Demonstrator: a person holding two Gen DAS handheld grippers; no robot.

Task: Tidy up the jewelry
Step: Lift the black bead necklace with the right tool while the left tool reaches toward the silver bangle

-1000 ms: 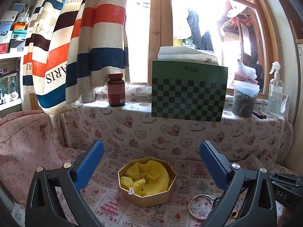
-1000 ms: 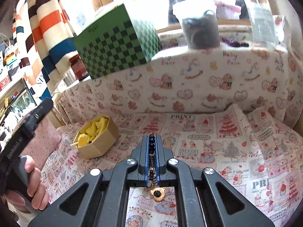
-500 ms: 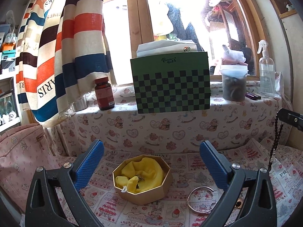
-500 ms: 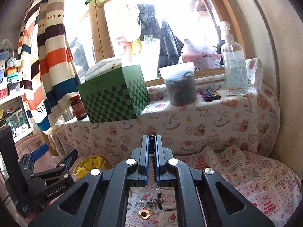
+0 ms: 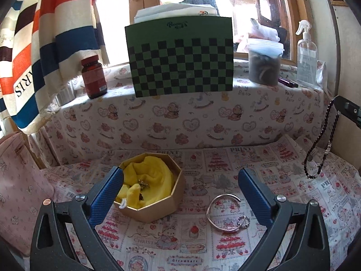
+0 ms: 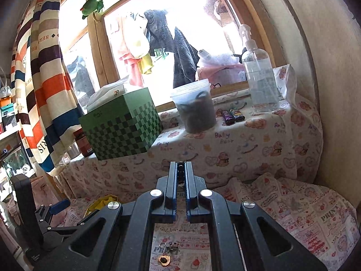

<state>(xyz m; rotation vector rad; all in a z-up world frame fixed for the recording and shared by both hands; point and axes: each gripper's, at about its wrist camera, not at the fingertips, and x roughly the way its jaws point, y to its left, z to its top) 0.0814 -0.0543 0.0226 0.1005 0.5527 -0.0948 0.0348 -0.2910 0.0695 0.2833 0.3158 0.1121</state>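
Over printed cotton cloth (image 5: 203,244), right gripper (image 6: 180,171) jaws pinching a dark beaded necklace (image 5: 320,149); left gripper (image 5: 180,180) jaws wide.

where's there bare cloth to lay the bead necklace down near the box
Free: printed cloth between the gold octagonal box and the silver bangle; also behind the bangle toward the ledge drape. Crowded: around the bangle and small ring. Right hand-held gripper holds the bead necklace.

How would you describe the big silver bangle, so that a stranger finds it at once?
Start at the gold octagonal box on the printed cloth. The silver bangle lies flat to its right. It is an open plain hoop, much larger than the small ring touching it.
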